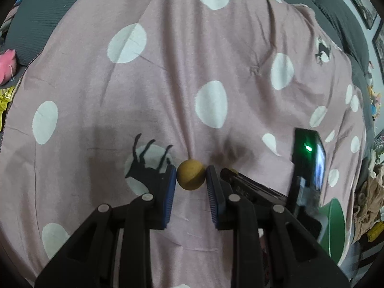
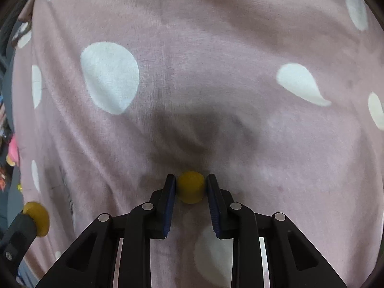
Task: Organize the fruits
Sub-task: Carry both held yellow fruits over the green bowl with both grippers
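Left wrist view: the left gripper [image 1: 191, 177] has its blue pads nearly together, clamped on a small round brownish-yellow fruit [image 1: 191, 177] at the fingertips, held just above the bedspread [image 1: 168, 84]. At about three o'clock the right gripper [image 1: 228, 171] reaches in, its body showing a green light, and a sliver of yellow peeks out at its tip. A green bowl [image 1: 336, 225] sits at about four o'clock, near the cover's edge.

Right wrist view: the right gripper [image 2: 191, 187] is pinched tight on a second yellow fruit [image 2: 191, 187], which rests on or just above the cloth; I cannot tell which. At eight o'clock the left gripper [image 2: 22, 225] shows with its own fruit [image 2: 38, 218].

Judged from this, both pickups are made, so the step in hand is carrying. The next move likely calls for lifting each fruit clear and bringing it over the green bowl, releasing low so it does not bounce out.

The surface is a soft, wrinkled mauve cover with white spots and dark animal prints. Around it are a dark grey cushion at twelve o'clock and framed pictures on the wall at two o'clock.
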The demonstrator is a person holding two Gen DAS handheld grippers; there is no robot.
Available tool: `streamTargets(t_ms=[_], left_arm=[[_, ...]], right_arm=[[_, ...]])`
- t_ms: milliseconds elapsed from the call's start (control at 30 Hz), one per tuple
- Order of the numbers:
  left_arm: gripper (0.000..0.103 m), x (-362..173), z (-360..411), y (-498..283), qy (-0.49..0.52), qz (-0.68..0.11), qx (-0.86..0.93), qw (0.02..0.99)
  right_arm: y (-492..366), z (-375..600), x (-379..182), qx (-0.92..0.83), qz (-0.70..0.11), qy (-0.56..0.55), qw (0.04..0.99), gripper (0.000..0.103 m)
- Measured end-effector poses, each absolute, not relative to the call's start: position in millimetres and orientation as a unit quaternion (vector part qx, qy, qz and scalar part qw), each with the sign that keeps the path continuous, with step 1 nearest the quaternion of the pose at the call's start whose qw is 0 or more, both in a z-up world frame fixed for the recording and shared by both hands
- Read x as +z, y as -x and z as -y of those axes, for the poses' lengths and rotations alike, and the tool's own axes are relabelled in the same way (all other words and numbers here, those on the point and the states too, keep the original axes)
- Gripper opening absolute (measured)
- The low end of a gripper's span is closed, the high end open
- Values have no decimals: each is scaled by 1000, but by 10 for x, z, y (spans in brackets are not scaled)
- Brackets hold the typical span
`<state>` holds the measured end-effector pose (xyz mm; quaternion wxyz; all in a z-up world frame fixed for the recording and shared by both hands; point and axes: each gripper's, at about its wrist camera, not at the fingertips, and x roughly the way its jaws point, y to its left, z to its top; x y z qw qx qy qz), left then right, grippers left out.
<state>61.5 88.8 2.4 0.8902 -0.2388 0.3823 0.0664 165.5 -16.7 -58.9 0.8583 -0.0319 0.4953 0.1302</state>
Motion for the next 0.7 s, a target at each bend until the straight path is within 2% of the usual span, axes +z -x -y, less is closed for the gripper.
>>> streamTargets(t_ms=[400,700], left_arm=[[25,114,-369,-539,184,-386,24,904],[25,141,-5,-461,155,-388,-10,908]], right_arm=[[-557,1194,23,108,-440,-29,891,28],[-442,1624,292,53,-380,-15,923,28]])
